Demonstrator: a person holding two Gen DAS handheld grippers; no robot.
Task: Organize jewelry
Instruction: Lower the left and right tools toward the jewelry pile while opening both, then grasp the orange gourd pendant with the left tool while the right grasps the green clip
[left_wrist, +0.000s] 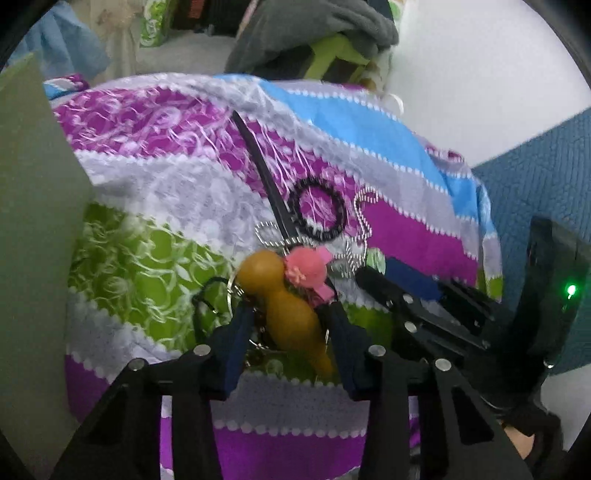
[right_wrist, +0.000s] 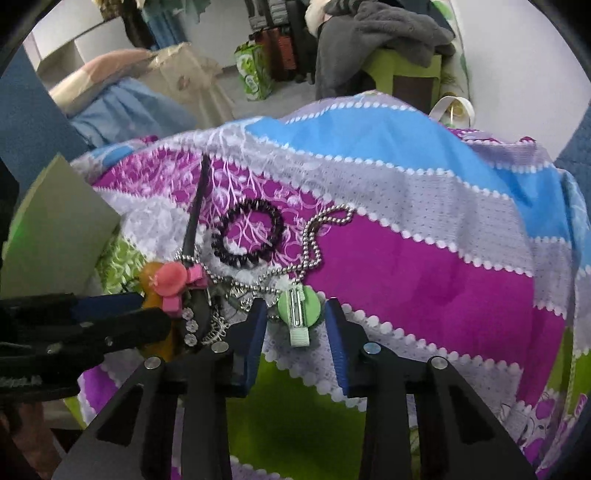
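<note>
I can read no writing here. My left gripper (left_wrist: 286, 314) stands part open astride the yellow gourd charm (left_wrist: 284, 306) on the striped cloth (left_wrist: 406, 229), pads seemingly clear. My right gripper (right_wrist: 295, 317) brackets the green hair clip (right_wrist: 297, 306); contact unclear.

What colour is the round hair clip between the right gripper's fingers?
Light green hair clip, clearest in the right wrist view.

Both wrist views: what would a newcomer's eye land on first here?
The yellow-brown gourd-shaped charm lies between the left gripper's blue pads on the striped purple, green and blue cloth. A round green hair clip sits between the right gripper's fingers, with a black spiral hair tie and silver bead chain beyond.
</note>
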